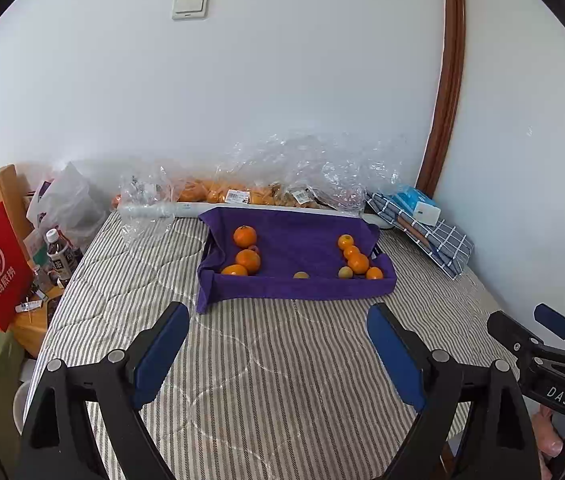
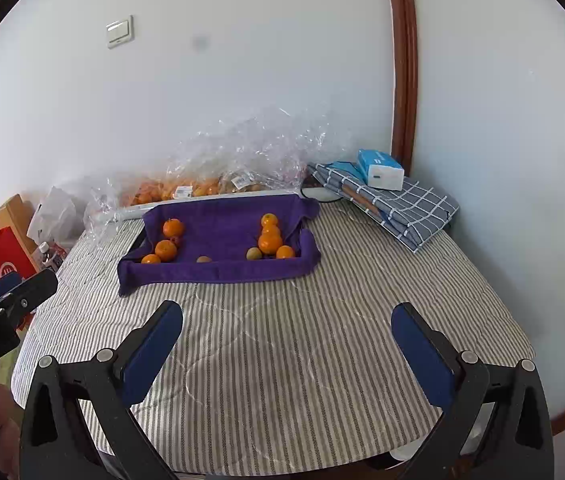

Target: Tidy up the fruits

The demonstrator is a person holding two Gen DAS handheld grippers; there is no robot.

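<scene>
We start with the striped bedcover (image 2: 282, 340), which fills the lower half of both wrist views. On it, toward twelve o'clock from our grippers, sits the tray draped in a purple towel (image 1: 294, 286). Behind that, along the wall, lie clear plastic bags (image 1: 306, 160) with more orange fruit inside.

In the tray the fruits fall into two groups: a left cluster (image 1: 247, 254) at about ten o'clock of the tray's centre, and a right cluster (image 1: 356, 260) at about three o'clock. One small yellowish fruit (image 1: 301, 275) lies alone at six o'clock, against the near wall.

Our left gripper (image 1: 278, 344) and right gripper (image 2: 286, 340) both hang over bare bedcover, well apart from the tray, jaws spread wide with nothing between them.

We judge ourselves between picks, with sorting by kind under way. The next move calls for choosing a stray, likely that lone fruit, reaching toward twelve o'clock, and closing gently so it does not roll.
</scene>
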